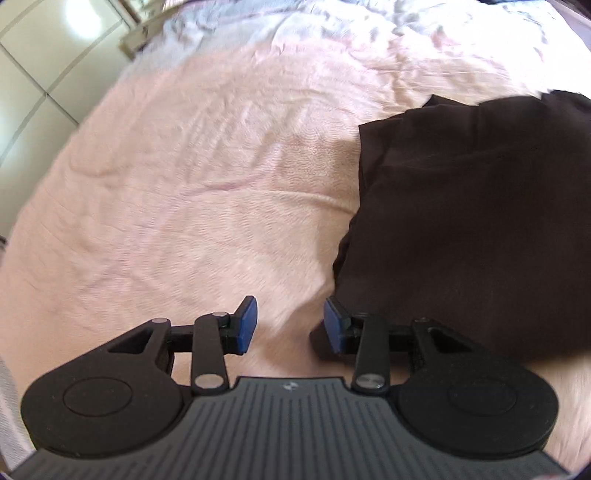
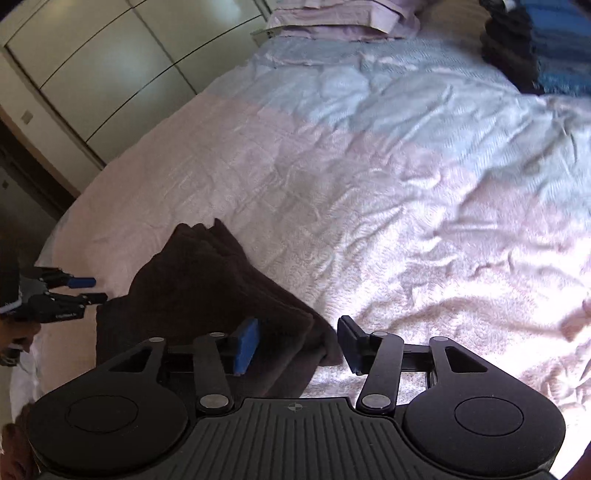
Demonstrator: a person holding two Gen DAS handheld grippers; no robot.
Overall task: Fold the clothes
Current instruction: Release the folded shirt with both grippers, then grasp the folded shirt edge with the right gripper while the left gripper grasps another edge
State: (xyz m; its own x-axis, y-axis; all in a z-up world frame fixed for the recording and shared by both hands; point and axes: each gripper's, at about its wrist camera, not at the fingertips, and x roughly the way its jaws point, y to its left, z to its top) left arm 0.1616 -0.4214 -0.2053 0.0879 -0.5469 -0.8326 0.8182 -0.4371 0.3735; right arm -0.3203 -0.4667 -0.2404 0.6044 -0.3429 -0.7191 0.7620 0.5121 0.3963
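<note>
A dark brown garment (image 1: 476, 229) lies folded in a thick stack on the pink bedspread (image 1: 192, 192), to the right in the left wrist view. My left gripper (image 1: 290, 325) is open above the bedspread, just left of the garment's near corner, with nothing between its blue pads. In the right wrist view the same garment (image 2: 207, 295) sits low and left. My right gripper (image 2: 297, 345) hovers open over its right edge, holding nothing. The left gripper (image 2: 86, 290) also shows at the far left there, open beside the garment.
The bedspread (image 2: 369, 192) is wrinkled, pink nearby and pale blue farther off. Pillows (image 2: 343, 18) lie at the head of the bed. A pile of dark and blue clothes (image 2: 546, 44) sits at the far right. White wardrobe doors (image 2: 92, 66) stand left of the bed.
</note>
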